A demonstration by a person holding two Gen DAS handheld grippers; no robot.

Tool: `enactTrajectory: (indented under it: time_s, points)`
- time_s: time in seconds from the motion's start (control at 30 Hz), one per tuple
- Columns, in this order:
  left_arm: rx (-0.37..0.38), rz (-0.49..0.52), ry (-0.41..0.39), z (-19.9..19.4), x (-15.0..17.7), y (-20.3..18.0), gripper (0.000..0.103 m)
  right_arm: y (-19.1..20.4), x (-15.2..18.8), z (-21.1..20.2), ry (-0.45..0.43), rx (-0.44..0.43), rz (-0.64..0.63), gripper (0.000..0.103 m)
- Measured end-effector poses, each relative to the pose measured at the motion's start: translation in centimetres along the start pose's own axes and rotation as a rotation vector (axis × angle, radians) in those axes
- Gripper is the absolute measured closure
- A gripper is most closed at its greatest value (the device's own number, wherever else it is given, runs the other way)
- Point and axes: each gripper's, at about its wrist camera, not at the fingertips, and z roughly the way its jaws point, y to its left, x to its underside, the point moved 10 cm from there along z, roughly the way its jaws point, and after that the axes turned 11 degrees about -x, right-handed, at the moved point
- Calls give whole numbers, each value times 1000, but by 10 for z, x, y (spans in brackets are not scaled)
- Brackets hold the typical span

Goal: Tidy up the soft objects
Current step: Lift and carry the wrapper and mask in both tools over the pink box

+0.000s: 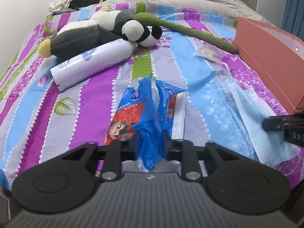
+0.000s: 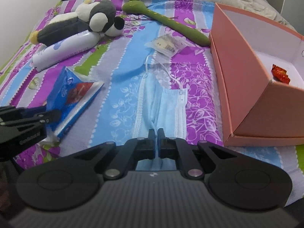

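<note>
From the left wrist, your left gripper [image 1: 151, 148] is pinching the crumpled end of the blue tissue pack [image 1: 148, 110], its jaws pressing the plastic well in from the bed's edges. Only wrapper is being held, so the pack is likely to swing or slip out as you lift. The white bottle [image 1: 93, 60] and plush panda [image 1: 98, 32] are lying toward the far left corner, leaving open bedspread [image 1: 91, 102] around you.

From the right wrist, your right gripper [image 2: 156, 133] is pinching the blue face mask [image 2: 161, 106], jaws pressed together on a fold of it. Its ear loops [image 2: 152, 64] are trailing near a small packet [image 2: 167, 44] and could drag it. The pink box [image 2: 247, 87] is sitting open at the bed's right edge, just beside the mask; its near wall could catch the hanging mask.
</note>
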Motion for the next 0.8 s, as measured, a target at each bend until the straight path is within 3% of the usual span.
enactTrajectory:
  time_s: [0.1, 0.2, 0.8]
  points:
    - [8, -6, -4, -3, -4, 0, 96, 1, -6, -7, -16, -5, -6, 97]
    - [37, -32, -6, -11, -10, -1, 97, 2, -12, -15, -35, -10, -7, 97]
    - [189, -137, -62, -98, -74, -17, 98, 11, -57, -104, -190, -59, 1, 97]
